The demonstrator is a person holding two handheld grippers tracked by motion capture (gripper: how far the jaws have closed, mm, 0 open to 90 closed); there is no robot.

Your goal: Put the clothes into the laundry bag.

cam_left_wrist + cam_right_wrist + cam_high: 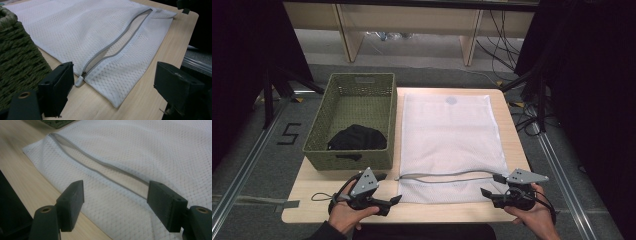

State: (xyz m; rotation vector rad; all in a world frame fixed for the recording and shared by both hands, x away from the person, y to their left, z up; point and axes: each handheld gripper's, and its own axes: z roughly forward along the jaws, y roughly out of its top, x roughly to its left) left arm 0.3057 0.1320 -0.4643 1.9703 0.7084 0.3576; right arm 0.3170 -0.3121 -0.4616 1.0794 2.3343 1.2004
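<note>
Left tool (392,200) and right tool (488,186) at 6 o'clock, both released, flanking mesh bag (447,135) with zip (444,176) open; basket (352,122) at 10.

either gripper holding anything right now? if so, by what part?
Nothing is held. The left gripper is open beside the zipper pull of the white mesh bag; the right gripper is open at the zipper's other end.

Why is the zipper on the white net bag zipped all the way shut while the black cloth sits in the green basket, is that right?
Not quite. The zipper on the white net bag is open, gaping along its length, as the left gripper view shows. The black cloth does sit in the green basket.
</note>
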